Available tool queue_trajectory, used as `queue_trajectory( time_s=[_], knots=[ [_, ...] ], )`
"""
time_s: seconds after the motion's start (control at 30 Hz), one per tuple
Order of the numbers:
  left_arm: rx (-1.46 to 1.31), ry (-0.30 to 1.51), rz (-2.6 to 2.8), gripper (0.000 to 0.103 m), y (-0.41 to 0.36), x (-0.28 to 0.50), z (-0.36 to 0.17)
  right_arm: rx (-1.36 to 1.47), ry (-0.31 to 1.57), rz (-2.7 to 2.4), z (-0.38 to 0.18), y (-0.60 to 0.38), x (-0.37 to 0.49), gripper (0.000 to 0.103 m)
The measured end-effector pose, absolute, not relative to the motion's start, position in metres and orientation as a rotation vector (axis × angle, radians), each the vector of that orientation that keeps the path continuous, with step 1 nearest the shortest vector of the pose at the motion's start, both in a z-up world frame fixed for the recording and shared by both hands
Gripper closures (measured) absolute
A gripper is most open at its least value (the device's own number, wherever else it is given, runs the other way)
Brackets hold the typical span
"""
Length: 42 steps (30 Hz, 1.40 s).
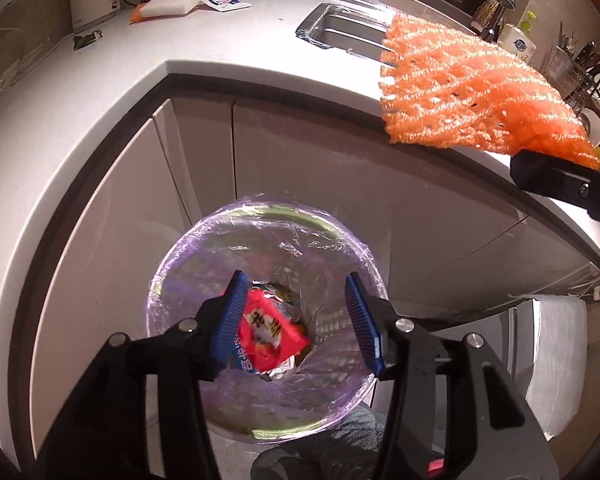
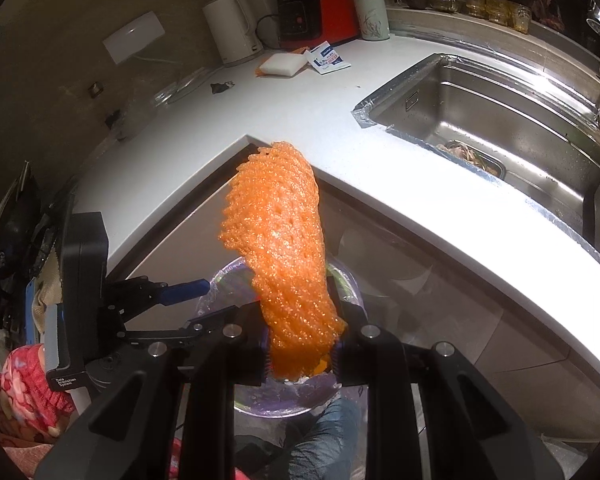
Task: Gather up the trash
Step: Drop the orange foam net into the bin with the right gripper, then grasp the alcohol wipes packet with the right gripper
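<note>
The trash bin (image 1: pixel 260 320) stands on the floor, in front of the cabinet doors (image 1: pixel 300 168) under the white counter (image 1: pixel 228 28). It is round and has a thin, clear purple bag (image 1: pixel 204 248) pulled over its rim.

The left gripper (image 1: pixel 296 312) hangs right above the bin, pointing down into it. Its two blue pads (image 1: pixel 230 320) are spread apart. A red snack wrapper (image 1: pixel 270 334) sits in the gap, close to the left pad. It looks blurry, so I cannot tell if it touches that pad or is already loose. The far pad is clear of it. More crumpled wrappers (image 1: pixel 280 292) lie deeper in the bin, below the red one.

The right gripper (image 2: pixel 300 354) is just above the near side of the bin. Its pads are pressed together on the bottom end of an orange foam net (image 2: pixel 280 248). The net sticks up and away from the fingers, over the bin and toward the corner of the counter. In the left wrist view the same net (image 1: pixel 472 84) shows high above the bin, in front of the counter edge.

Behind the bin, up on the counter, there is a steel sink (image 2: pixel 500 128). Farther back by the wall stand a white kettle (image 2: pixel 230 28), a red and black machine (image 2: pixel 320 12) and a white sponge (image 2: pixel 282 64).

A sleeve with flowers (image 2: pixel 24 388) shows left of the bin, behind the left gripper.
</note>
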<state>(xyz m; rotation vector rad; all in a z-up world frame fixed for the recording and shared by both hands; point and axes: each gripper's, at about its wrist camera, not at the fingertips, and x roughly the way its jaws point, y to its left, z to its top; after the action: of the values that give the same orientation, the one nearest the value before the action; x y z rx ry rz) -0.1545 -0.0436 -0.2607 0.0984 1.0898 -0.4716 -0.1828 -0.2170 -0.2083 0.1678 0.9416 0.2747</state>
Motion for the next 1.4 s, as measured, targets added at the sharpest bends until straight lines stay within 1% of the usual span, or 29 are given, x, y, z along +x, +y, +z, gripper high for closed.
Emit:
queue_trajectory(
  time_s=[0.13, 0.3, 0.37, 0.4, 0.43, 0.57, 0.73, 0.87, 0.9, 0.93, 0.97, 1.07, 1.13, 1.2, 1.27, 1.4],
  knots=[
    [0.101, 1.068, -0.473, 0.046, -0.043, -0.156, -0.251, 0.161, 0.954, 0.275, -0.216, -0.214, -0.181, 0.080],
    [0.090, 1.021, -0.464, 0.043, -0.034, -0.164, -0.227, 0.130, 0.998, 0.286, -0.244, -0.205, -0.179, 0.080],
    [0.096, 0.984, -0.450, 0.037, -0.027, -0.169, -0.213, 0.124, 1.029, 0.295, -0.262, -0.199, -0.178, 0.080],
    [0.098, 0.969, -0.444, 0.033, -0.024, -0.170, -0.208, 0.127, 1.044, 0.303, -0.272, -0.195, -0.177, 0.080],
    [0.096, 0.954, -0.434, 0.032, -0.019, -0.173, -0.202, 0.131, 1.060, 0.311, -0.282, -0.191, -0.176, 0.080],
    [0.066, 0.918, -0.385, 0.032, 0.006, -0.177, -0.185, 0.111, 1.135, 0.343, -0.324, -0.166, -0.170, 0.080],
    [0.066, 0.904, -0.317, 0.031, 0.028, -0.174, -0.178, 0.032, 1.199, 0.374, -0.363, -0.130, -0.162, 0.080],
    [0.042, 0.908, -0.290, 0.031, 0.041, -0.172, -0.176, -0.041, 1.234, 0.370, -0.383, -0.111, -0.157, 0.076],
    [0.040, 0.908, -0.284, 0.031, 0.043, -0.172, -0.176, -0.058, 1.248, 0.366, -0.388, -0.108, -0.156, 0.074],
    [0.042, 0.906, -0.278, 0.031, 0.044, -0.172, -0.176, -0.074, 1.254, 0.357, -0.389, -0.105, -0.154, 0.064],
    [0.044, 0.905, -0.274, 0.031, 0.045, -0.171, -0.175, -0.091, 1.259, 0.349, -0.391, -0.103, -0.153, 0.050],
    [0.033, 0.901, -0.266, 0.031, 0.051, -0.168, -0.173, -0.125, 1.233, 0.342, -0.382, -0.099, -0.153, 0.030],
    [0.020, 0.901, -0.259, 0.031, 0.053, -0.165, -0.172, -0.152, 1.209, 0.331, -0.371, -0.098, -0.153, 0.024],
    [0.009, 0.901, -0.251, 0.031, 0.056, -0.161, -0.171, -0.175, 1.181, 0.326, -0.358, -0.098, -0.153, 0.020],
    [-0.002, 0.903, -0.249, 0.031, 0.057, -0.156, -0.170, -0.196, 1.160, 0.316, -0.348, -0.100, -0.151, 0.014],
    [-0.008, 0.895, -0.237, 0.031, 0.057, -0.145, -0.167, -0.190, 1.116, 0.313, -0.320, -0.108, -0.146, 0.013]
  ],
)
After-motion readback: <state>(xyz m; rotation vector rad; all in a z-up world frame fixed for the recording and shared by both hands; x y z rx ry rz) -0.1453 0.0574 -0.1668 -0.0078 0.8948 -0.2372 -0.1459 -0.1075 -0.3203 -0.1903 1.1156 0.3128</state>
